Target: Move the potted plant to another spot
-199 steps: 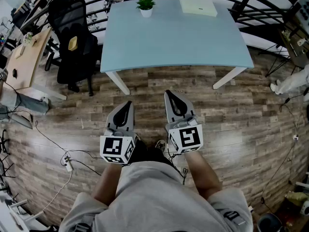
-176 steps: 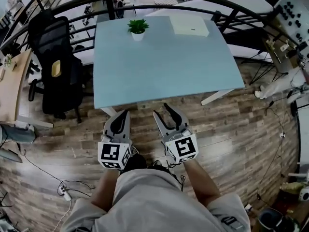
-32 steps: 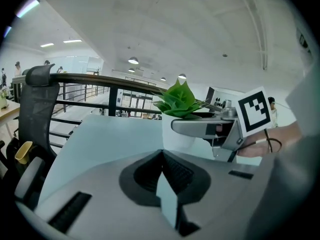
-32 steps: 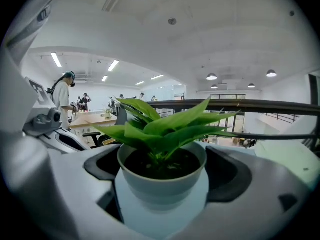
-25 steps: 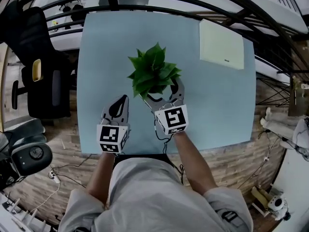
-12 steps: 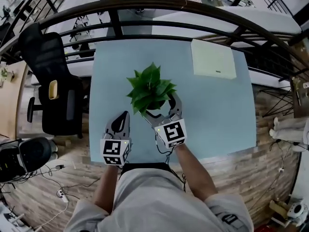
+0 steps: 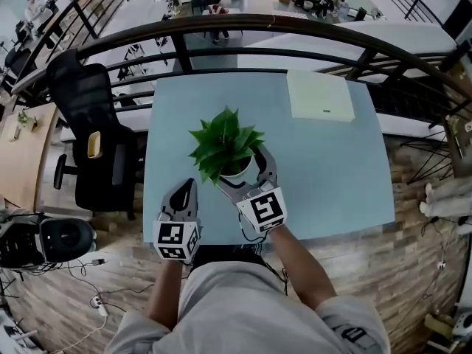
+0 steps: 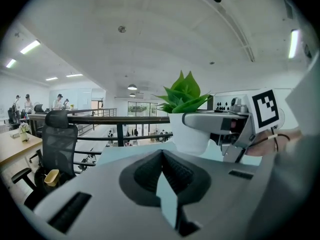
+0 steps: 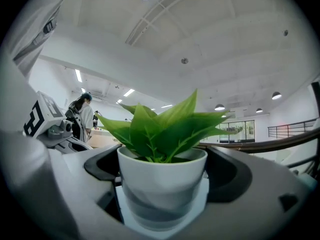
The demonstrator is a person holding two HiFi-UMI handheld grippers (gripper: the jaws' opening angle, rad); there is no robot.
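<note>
A small potted plant (image 7: 223,147) with green leaves in a white pot (image 9: 162,191) sits between the jaws of my right gripper (image 7: 240,165), which is shut on the pot and holds it above the pale blue table (image 7: 324,175). In the left gripper view the same potted plant (image 8: 185,99) shows to the right, with the right gripper's arm clamped round it. My left gripper (image 7: 184,190) hovers over the table's near left edge; its jaws are shut with nothing between them.
A pale green pad (image 7: 319,95) lies at the table's far right. A black office chair (image 7: 92,135) stands left of the table, and a dark curved railing (image 7: 258,26) runs behind it. Wood floor lies on the near side.
I walked up to the table and took the pot in my right gripper. In the last second the plant has come slightly nearer me; the left gripper stays shut.
</note>
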